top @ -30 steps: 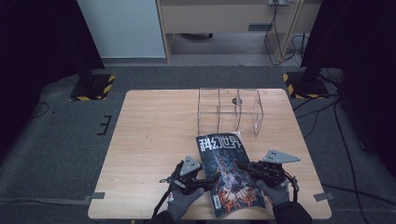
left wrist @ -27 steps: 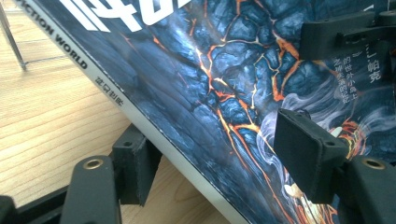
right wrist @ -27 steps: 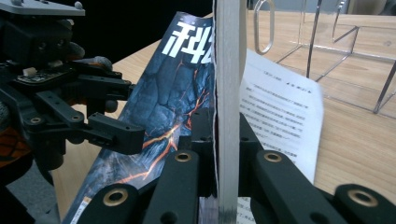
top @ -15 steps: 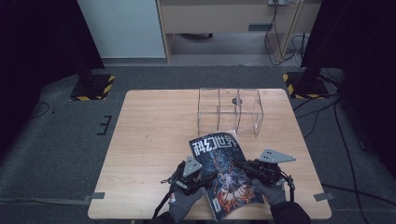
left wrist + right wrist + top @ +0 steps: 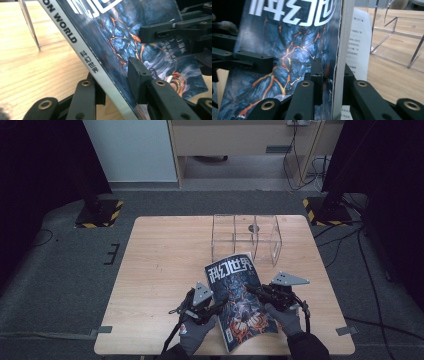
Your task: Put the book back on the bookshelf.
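Jaws hide magazine point(image 5: 237, 295) edges.

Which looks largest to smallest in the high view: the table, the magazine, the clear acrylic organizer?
1. table
2. magazine and clear acrylic organizer: alike in apparent size, and the magazine is lifted toward the camera, so unranked.

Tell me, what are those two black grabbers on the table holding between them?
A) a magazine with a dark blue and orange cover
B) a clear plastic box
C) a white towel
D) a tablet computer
A: the left gripper and the right gripper each clamp one edge of the magazine, while the clear box stands untouched behind it.
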Demonstrator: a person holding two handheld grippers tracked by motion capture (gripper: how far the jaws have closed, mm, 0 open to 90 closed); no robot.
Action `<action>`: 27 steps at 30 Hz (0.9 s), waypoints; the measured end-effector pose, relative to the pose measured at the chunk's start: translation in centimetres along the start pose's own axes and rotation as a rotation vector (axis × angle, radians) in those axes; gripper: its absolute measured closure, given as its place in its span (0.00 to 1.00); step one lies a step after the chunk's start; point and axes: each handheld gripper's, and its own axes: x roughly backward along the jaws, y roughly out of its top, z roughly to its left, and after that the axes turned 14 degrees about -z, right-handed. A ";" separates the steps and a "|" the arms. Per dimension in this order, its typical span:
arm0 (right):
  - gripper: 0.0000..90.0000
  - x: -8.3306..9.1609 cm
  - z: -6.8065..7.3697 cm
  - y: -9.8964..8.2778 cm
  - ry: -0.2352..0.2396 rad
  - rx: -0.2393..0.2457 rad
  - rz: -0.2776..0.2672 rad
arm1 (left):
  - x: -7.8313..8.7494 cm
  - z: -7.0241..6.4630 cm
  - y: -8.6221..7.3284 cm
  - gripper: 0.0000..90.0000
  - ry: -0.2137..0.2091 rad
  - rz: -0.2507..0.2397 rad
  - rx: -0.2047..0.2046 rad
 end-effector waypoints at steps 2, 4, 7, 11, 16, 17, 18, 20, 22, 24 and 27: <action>0.87 -0.3 -0.2 0.2 0.001 0.000 -0.006 | 0.0 0.0 0.3 0.77 0.006 -0.008 -0.003; 0.87 -0.6 -0.3 0.5 0.000 -0.010 -0.010 | 0.0 0.1 0.6 0.78 0.009 -0.017 -0.002; 0.85 -1.2 -0.5 1.1 -0.003 -0.005 -0.033 | 0.2 0.1 1.3 0.80 0.021 -0.042 -0.028; 0.78 -2.0 -0.8 1.4 -0.004 -0.023 -0.050 | 0.6 0.3 1.6 0.82 0.026 -0.054 -0.032; 0.66 -2.3 -0.9 1.4 -0.035 -0.004 -0.046 | 0.7 0.4 1.4 0.82 0.024 -0.050 -0.044; 0.65 -2.3 -1.0 1.4 -0.041 -0.002 -0.049 | 0.7 0.3 1.4 0.82 0.023 -0.050 -0.052; 0.65 -2.2 -1.2 1.5 -0.047 -0.010 -0.052 | 0.7 0.2 1.4 0.82 0.021 -0.052 -0.057; 0.65 -2.0 -1.5 1.6 -0.057 -0.012 -0.062 | 0.8 0.0 1.4 0.82 0.017 -0.051 -0.070; 0.68 -1.7 -1.7 1.7 -0.064 -0.010 -0.072 | 0.8 -0.1 1.5 0.82 0.015 -0.051 -0.077; 0.72 -1.6 -1.8 1.9 -0.075 -0.008 -0.089 | 0.8 -0.2 1.5 0.82 0.013 -0.051 -0.084; 0.74 -1.7 -1.9 2.1 -0.079 -0.007 -0.093 | 0.8 -0.3 1.8 0.82 0.014 -0.057 -0.096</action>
